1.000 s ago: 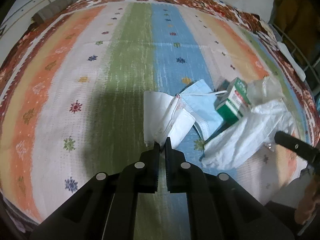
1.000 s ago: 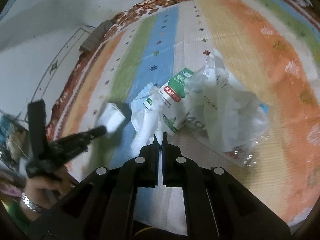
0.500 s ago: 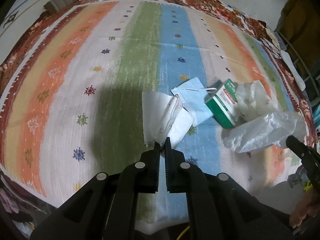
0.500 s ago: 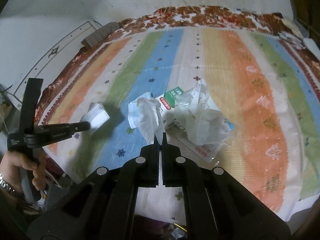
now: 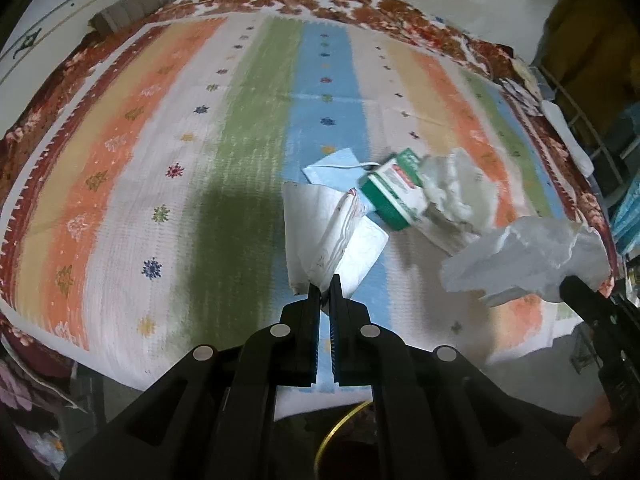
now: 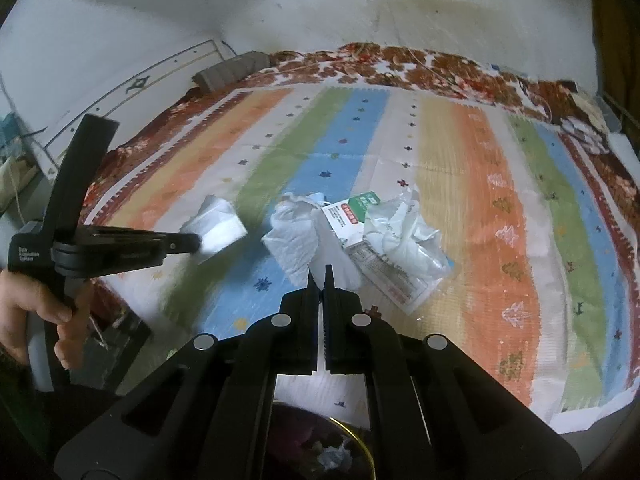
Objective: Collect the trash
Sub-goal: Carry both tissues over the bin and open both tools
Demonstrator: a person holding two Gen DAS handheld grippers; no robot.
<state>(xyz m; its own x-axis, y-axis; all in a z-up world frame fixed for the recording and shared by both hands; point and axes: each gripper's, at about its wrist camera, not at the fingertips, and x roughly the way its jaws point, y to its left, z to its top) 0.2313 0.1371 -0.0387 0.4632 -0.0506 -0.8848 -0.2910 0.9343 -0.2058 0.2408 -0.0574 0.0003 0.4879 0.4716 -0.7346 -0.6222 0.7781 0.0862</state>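
Before me: a bed point(image 5: 120, 152) spread with a striped cover in orange, green, blue and cream, over a red floral blanket point(image 6: 400, 64) showing at its far edge. Behind it: a stained white wall point(image 6: 280, 8), a grey rolled bundle point(image 6: 232, 70) at the bed's far corner. To my right: a metal rack point(image 5: 576, 120).

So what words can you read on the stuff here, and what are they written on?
"Data Acquisition System": small white print on the handle of the left gripper, seen from the right wrist.
Green and white carton: red label and rows of print, too blurred to read.
Printed sheet under the carton: red band and fine text, too small to read.
White tissue in the left gripper: faint marks, not readable.
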